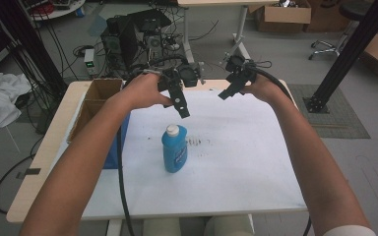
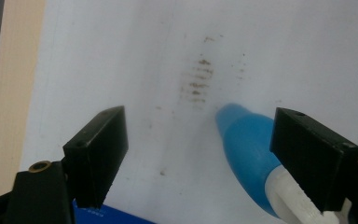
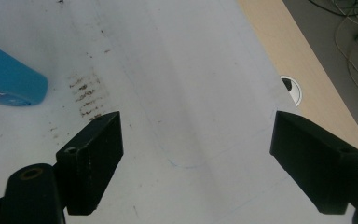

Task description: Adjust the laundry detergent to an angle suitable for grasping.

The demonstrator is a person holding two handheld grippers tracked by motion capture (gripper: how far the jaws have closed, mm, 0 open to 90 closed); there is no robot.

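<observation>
Beside blue bottle (image 1: 174,149), cardboard box (image 1: 96,101)

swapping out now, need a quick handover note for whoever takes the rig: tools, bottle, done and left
Left tool: open, above the blue bottle, nothing gripped.
Right tool: open, empty, raised over the far side of the white sheet.
Bottle: upright mid-sheet, white cap on. Open cardboard box at the table's left.
Done: nothing grasped yet.
Left: probably lower the left tool onto the bottle.
</observation>
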